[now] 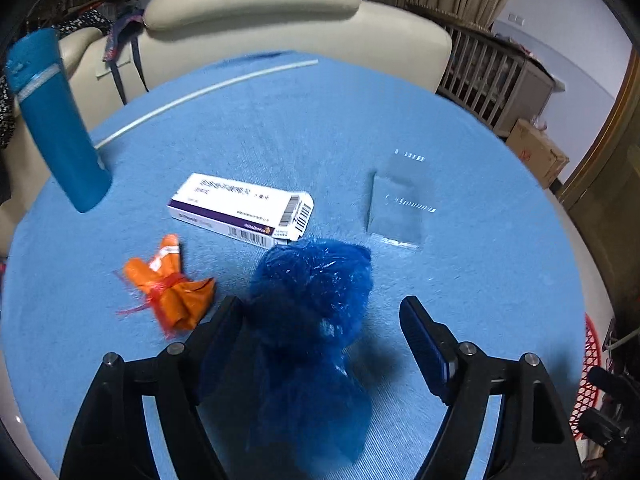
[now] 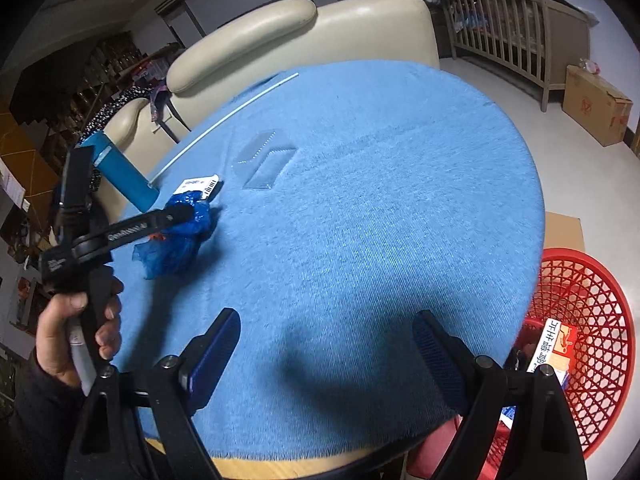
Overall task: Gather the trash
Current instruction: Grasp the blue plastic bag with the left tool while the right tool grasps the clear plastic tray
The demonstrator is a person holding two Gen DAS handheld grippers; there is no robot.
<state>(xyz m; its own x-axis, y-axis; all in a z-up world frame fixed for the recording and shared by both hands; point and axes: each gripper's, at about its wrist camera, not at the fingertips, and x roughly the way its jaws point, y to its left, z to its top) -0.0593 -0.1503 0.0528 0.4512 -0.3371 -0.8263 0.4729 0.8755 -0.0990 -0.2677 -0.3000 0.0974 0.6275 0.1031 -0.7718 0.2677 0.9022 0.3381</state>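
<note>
Both tools tilt steeply downward, jaws apart — left tool, right tool.

A blue cloth covers the round table. Behind it stands a cream sofa. A wooden crib is at the far wall, and 1 cardboard box sits on the floor beside it.

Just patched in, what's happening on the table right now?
A person is clearing trash off the blue table with two handheld grippers. The left gripper has its jaws open around a crumpled blue bag, not clamped. The right gripper hangs open and empty. A carton, orange wrapper and clear packet remain; the red basket sits beside the table.
</note>
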